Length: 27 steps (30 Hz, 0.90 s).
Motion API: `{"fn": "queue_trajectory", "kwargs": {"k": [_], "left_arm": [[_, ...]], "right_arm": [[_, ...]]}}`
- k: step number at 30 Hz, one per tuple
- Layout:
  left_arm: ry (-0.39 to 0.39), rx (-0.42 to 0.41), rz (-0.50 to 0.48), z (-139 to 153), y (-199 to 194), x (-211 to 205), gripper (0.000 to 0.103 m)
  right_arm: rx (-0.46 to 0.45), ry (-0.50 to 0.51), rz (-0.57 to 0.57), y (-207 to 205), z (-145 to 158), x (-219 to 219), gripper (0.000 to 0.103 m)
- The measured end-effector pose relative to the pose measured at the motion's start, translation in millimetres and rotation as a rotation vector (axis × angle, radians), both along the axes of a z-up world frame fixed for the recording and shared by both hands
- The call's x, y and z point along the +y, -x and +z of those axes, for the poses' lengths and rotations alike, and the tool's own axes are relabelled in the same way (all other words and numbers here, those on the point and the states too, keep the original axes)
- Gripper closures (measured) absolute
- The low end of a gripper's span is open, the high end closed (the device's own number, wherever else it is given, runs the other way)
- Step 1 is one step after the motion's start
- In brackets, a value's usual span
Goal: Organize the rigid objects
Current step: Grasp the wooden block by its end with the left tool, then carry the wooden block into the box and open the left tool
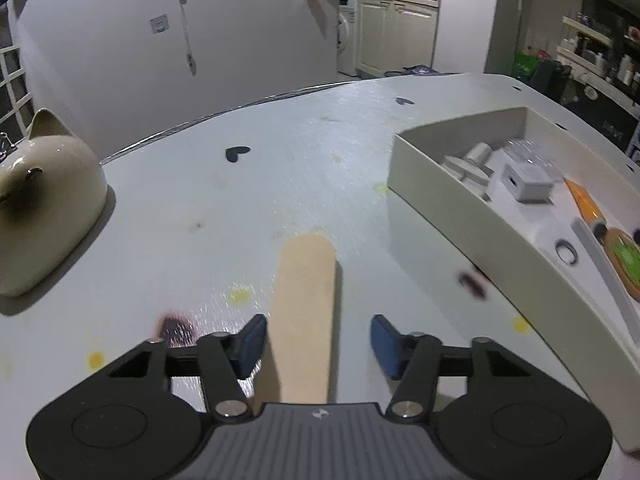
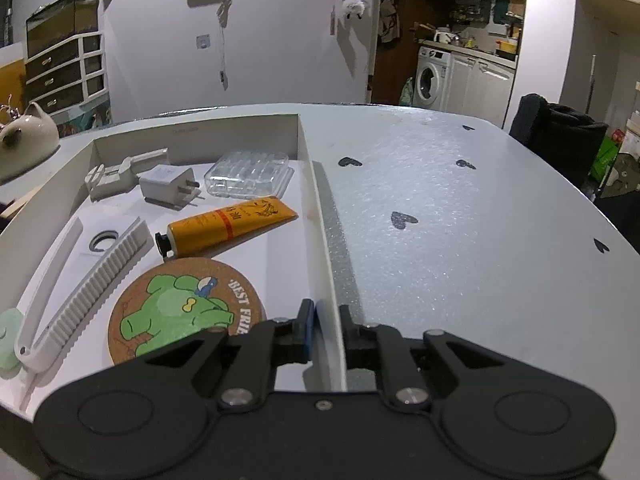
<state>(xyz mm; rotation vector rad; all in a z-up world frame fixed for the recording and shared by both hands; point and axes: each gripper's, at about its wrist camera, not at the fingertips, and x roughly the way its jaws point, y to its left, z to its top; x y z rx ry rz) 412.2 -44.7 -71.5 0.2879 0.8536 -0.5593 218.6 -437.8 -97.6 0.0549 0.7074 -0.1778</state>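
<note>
Left gripper (image 1: pixel 318 344) is released, straddling the wooden stick (image 1: pixel 306 312); a thin flat stick may slip. Right gripper (image 2: pixel 324 332) apparently clamps the box wall (image 2: pixel 328 280).

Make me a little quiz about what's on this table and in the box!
1. True or false: the right claw is clamped on the box wall.
2. What lies between the left claw pads? A) wooden stick B) spoon C) pencil
3. Fill in: the tube in the box is ____ coloured.

Key: 1 true. 2 A. 3 orange.
</note>
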Motion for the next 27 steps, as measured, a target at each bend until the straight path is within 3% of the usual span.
{"fn": "queue_trajectory", "kwargs": {"k": [6,8,9,10,16,22,27], "left_arm": [[-0.008,0.005,0.034,1.9,-11.3,-10.7,0.049],[-0.013,0.003,0.035,2.0,-11.2,-13.8,0.053],[-0.011,0.003,0.034,2.6,-10.5,-14.9,0.063],[-0.011,0.001,0.033,3.0,-8.6,-16.5,0.065],[0.011,0.011,0.069,4.0,10.0,-15.5,0.065],[0.201,0.079,0.149,20.9,33.7,-3.2,0.067],[0.339,0.086,0.184,47.2,52.2,0.5,0.067]], "right_arm": [[0.034,-0.026,0.018,-5.2,3.4,-4.2,0.092],[0.047,-0.03,0.013,-5.5,4.5,-3.4,0.092],[0.055,-0.029,0.009,-5.3,5.4,-2.6,0.091],[0.06,-0.026,0.007,-4.4,5.7,-2.0,0.091],[0.07,-0.014,-0.025,10.6,6.4,3.2,0.092],[0.079,-0.028,-0.004,24.5,7.5,18.2,0.096],[0.075,-0.026,0.003,29.1,7.1,33.4,0.096]]}}
